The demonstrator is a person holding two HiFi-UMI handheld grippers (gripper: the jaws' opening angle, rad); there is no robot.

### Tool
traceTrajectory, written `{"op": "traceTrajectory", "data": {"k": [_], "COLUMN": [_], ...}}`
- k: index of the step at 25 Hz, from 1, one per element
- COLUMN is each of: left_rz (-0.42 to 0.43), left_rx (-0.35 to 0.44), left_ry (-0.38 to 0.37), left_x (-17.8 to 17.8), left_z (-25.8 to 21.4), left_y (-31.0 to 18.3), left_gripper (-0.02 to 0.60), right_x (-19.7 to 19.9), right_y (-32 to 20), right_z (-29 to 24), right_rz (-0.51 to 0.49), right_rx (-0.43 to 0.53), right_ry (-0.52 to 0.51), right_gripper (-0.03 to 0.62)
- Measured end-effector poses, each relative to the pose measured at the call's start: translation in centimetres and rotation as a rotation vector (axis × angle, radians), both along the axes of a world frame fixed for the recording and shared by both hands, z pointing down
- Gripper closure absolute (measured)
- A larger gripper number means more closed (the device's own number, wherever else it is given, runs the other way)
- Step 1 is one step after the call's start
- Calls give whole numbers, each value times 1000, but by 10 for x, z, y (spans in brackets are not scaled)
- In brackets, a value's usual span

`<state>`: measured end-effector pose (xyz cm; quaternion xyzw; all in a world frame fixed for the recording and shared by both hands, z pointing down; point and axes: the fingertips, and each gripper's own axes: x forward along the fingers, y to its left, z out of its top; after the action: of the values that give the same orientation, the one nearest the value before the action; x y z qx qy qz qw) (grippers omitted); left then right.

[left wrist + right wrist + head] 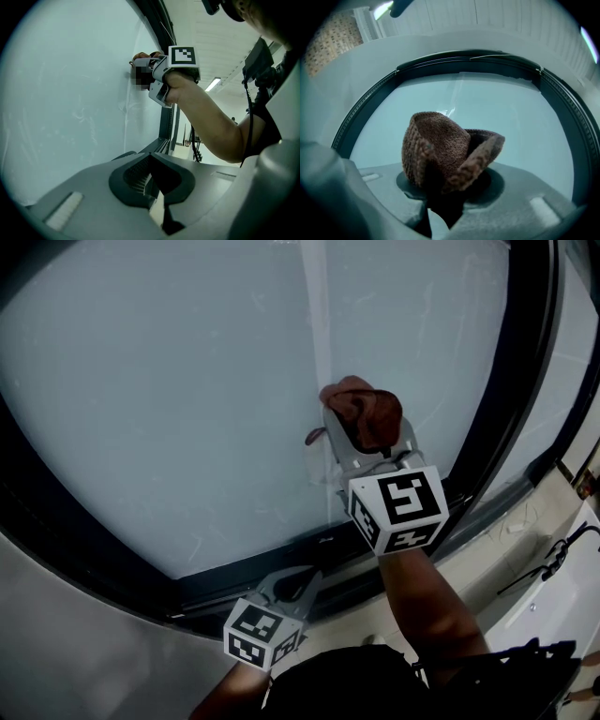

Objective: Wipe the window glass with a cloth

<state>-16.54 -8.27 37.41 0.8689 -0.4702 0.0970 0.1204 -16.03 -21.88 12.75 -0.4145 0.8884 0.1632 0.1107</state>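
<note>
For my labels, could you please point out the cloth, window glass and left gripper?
cloth [437,149], right gripper view, folded middle.
window glass [169,409], head view, bare pane.
left gripper [150,161], left gripper view, between its fingertips.

Grey right gripper [364,432] bears a black-white marker cube [398,509]

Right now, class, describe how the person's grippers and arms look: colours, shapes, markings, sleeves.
The right gripper and left gripper are both grey and two-jawed. Each carries a white cube with black square markers. The right forearm is bare, with no sleeve in view. Black clothing shows below.
</note>
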Motion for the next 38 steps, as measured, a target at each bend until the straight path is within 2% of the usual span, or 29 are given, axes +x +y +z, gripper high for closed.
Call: {"op": "traceTrajectory", "data": {"k": [3,8,11,13,16,18,20,23,28,32,38], "left_rz": [3,3,2,6,7,-4,-36,-112,-190,-263,-339], "left_rx": [10,38,44,47,39,20,-5,-15,-55,-58,-26], "left_ry": [12,40,55,66,81,85,86,95,81,106,136], "left_x": [0,-4,-4,-3,-1,-2,-7,-14,1,29,101], "left_z": [-2,-3,-3,-2,5,16,29,41,62,64,57], "left_y": [5,13,14,16,21,28,36,49,81,104,147], "left_gripper": [565,565,565,565,565,565,565,565,565,565,565], "right_x": [2,23,31,33,30,27,26,39,86,129,199], "right_y": [3,20,34,48,80,103,124,141,160,188,246], "right_z": [1,12,26,41,70,99,135,187,238,250,263], "right_rz": [-43,-117,-157,-224,-398,-492,-539,-532,-492,-511,-557], "right_rx": [-13,-71,-89,-120,-207,-267,-327,-414,-561,-567,-542], "right_ry": [-4,-85,-95,-104,-122,-86,-19,39,17,76,128], "right_gripper": [456,456,456,456,456,456,456,456,456,456,456]}}
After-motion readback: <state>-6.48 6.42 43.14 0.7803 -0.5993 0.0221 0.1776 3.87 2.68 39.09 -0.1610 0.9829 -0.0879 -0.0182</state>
